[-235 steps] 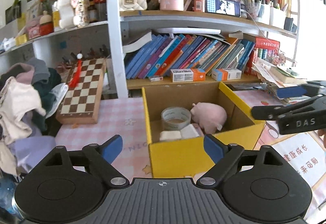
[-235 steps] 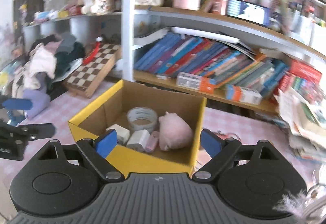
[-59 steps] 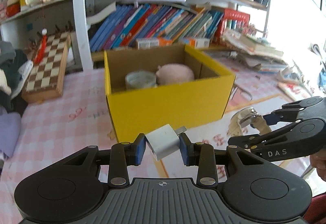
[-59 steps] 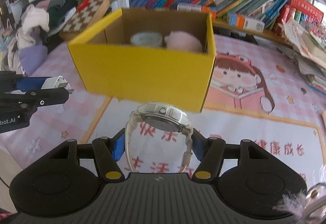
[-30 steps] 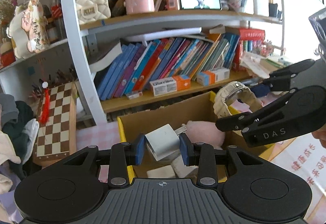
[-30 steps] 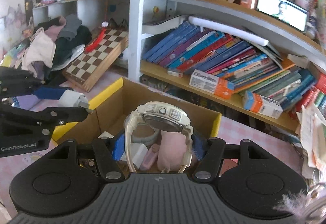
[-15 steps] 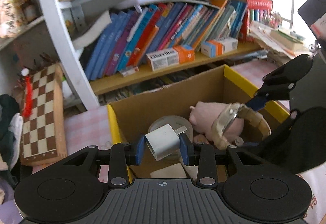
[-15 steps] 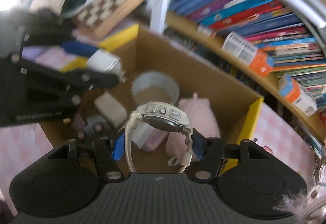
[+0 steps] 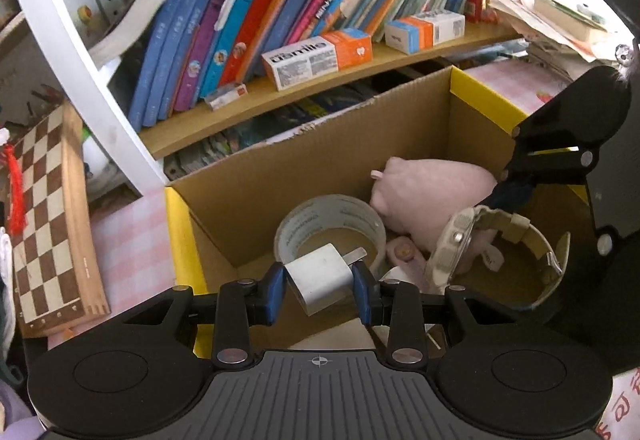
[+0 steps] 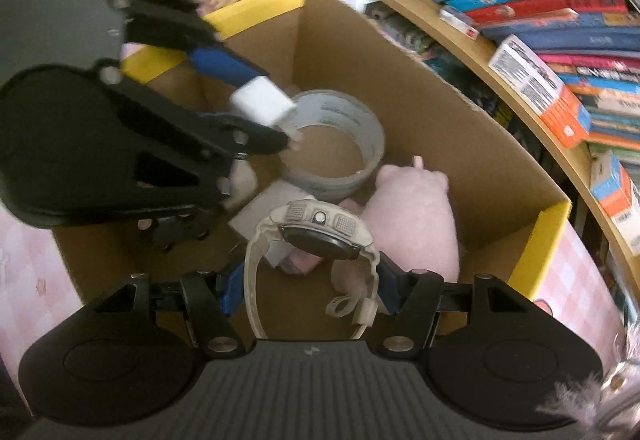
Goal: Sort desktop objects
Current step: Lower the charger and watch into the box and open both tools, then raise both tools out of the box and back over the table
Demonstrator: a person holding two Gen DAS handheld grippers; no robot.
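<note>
At the far left a wooden chessboard (image 9: 44,216), its squares brown and cream with a red tassel hanging beside it, leans near the white shelf upright, and glossy book spines (image 9: 256,16) slant in a packed row on the plywood shelf behind. On the pink checked surface (image 9: 128,236) stands an open cardboard box (image 9: 176,224), yellow outside and raw brown corrugated board inside. The left hand-held gripper (image 9: 319,290) hangs over the box's near left part, its blue-padded fingers pinching a small white charger cube (image 9: 320,276), smooth matte plastic with rounded corners and a flat metal prong sticking out toward the right. Directly below and beyond it lies a roll of clear tape (image 9: 330,228), a wide ring with a brown card core, flat on the box floor. To its right a soft pink plush pig (image 9: 432,196) rests on its side against the back wall, its fabric fuzzy. Farther right the right hand-held gripper (image 10: 310,286) reaches down inside the box, closed on the strap of a cream-white wristwatch (image 10: 320,232); the ribbed resin band loops in an oval and the dark round dial faces sideways, with a small metal buckle at the strap's end. Pale flat items lie under the watch, too hidden to identify.
</note>
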